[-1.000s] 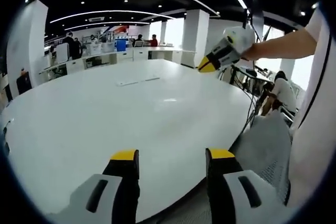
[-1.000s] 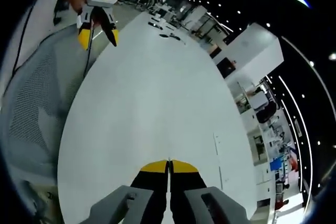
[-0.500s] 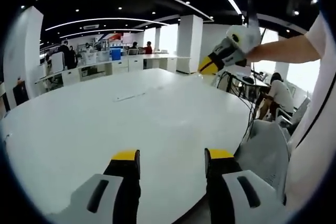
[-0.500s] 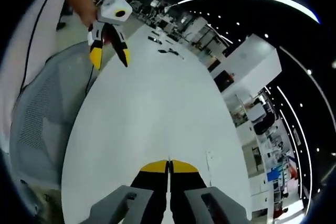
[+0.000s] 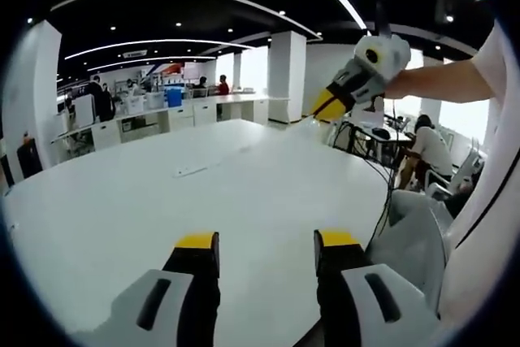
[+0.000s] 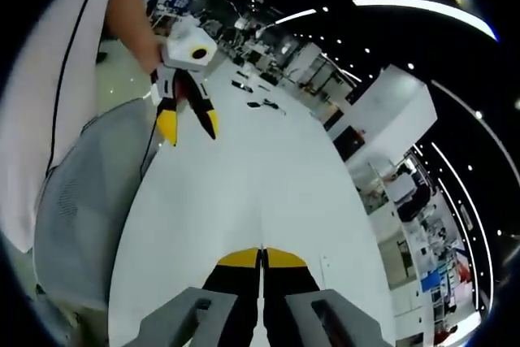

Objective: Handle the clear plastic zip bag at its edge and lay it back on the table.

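- Left gripper (image 5: 264,245): jaws spread wide with yellow tips, holding nothing, above the near edge of the white table (image 5: 146,193); seen in the right gripper view at (image 6: 188,123), also parted, held in a person's hand.
- Right gripper (image 6: 262,258): jaws pressed together; whether anything lies between the tips cannot be told. In the left gripper view it hangs raised over the far table side (image 5: 325,106).
- Clear plastic zip bag (image 5: 305,124): faint transparent sheet apparently hanging below the right gripper's tips; hard to make out.
- Grey mesh chair (image 6: 77,193): beside the table edge.
- Flat strip (image 5: 192,171): lies mid-table.
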Demonstrator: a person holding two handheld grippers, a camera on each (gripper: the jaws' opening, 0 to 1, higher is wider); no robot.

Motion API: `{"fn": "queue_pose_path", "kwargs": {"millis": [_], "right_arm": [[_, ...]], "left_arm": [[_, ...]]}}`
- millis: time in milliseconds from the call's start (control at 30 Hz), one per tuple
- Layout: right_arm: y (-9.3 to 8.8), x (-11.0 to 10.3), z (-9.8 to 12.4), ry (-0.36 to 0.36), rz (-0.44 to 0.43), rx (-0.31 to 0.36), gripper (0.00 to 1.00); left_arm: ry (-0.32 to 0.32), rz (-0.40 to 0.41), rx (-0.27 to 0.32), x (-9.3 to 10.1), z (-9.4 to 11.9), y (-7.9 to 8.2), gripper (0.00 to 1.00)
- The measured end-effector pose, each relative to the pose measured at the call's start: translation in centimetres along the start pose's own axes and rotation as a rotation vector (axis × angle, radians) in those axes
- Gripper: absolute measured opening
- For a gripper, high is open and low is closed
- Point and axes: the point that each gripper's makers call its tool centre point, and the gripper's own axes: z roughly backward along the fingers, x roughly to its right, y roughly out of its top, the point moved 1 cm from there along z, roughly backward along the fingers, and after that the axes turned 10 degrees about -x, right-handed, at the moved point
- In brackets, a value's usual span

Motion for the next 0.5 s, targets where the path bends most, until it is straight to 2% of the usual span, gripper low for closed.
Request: {"fn": "queue_pose_path", "kwargs": {"millis": [200,433,500], "right_arm": [[1.4,0.1,1.0,0.028,0.001,0.033,0.00],[3.7,0.1,2.5,0.064,0.017,0.083,0.00],[4.3,0.1,2.9,0.068,0.030,0.093,0.00]], "left_arm": [[0.002,0.004,0.013,-0.6,0.0,0.6,0.43],[-0.005,0.000,0.037,0.3,0.1,2.8,0.40],[-0.001,-0.002,0.052,-0.4,0.2,3.5,0.40]]}}
